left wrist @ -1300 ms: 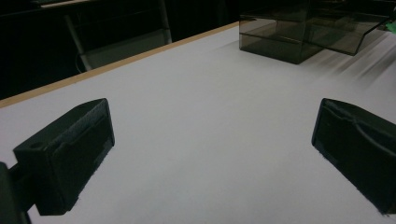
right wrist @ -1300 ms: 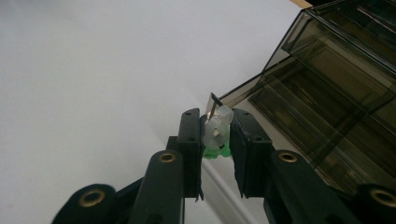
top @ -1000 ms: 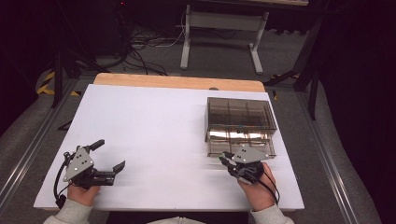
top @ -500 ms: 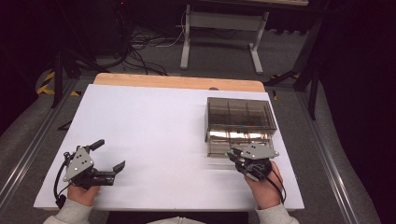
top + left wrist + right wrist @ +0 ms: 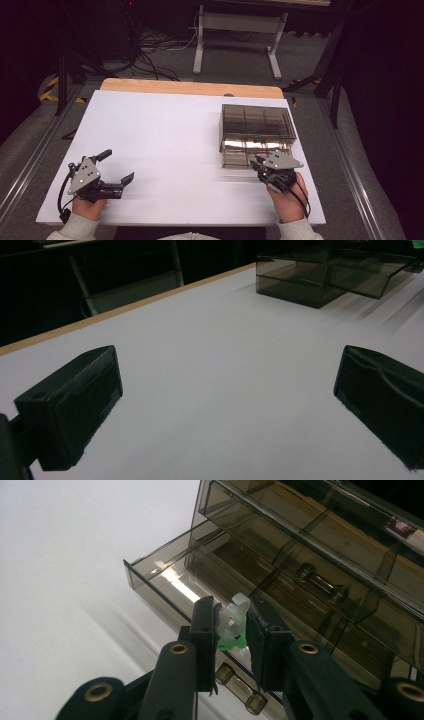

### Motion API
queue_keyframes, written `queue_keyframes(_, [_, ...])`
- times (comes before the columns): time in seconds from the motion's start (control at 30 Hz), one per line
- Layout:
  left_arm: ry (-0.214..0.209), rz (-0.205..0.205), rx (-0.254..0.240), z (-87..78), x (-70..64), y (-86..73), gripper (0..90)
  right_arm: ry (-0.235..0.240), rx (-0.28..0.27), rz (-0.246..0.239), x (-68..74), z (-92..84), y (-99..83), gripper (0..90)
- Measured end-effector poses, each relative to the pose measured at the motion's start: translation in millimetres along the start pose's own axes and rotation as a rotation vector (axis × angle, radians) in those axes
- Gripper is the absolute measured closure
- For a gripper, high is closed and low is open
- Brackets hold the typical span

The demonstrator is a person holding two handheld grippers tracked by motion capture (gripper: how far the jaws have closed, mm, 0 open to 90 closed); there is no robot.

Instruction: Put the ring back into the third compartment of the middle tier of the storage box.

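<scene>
From above, your right tongs (image 5: 259, 165) sit at the front edge of the smoky drawer box (image 5: 257, 121) on the right half of the white desk (image 5: 170, 135), against its pulled-out drawer (image 5: 245, 160). Your left tongs (image 5: 116, 167) rest well apart near the desk's left front corner, jaws spread with nothing between them.

In the left gripper view, the left tongs (image 5: 225, 405) stand wide over bare desk, the box (image 5: 320, 275) far off.

In the right gripper view, your right tongs (image 5: 231, 630) are clamped on a small clear-and-green piece (image 5: 234, 625), perhaps a plastic clip, held over the open drawer's (image 5: 165, 580) front rim.
</scene>
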State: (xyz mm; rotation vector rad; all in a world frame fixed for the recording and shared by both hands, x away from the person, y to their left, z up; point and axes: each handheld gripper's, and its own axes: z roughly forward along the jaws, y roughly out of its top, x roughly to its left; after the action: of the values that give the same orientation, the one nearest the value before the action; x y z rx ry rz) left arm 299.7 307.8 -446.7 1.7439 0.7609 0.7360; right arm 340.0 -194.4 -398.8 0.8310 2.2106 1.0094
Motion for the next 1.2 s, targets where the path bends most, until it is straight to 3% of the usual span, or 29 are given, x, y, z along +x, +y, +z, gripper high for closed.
queue_keyframes(1.2, [0.003, -0.001, 0.004, 0.3, 0.3, -0.2, 0.2, -0.118, 0.022, 0.099, -36.5, -6.8, -19.6, 74.5])
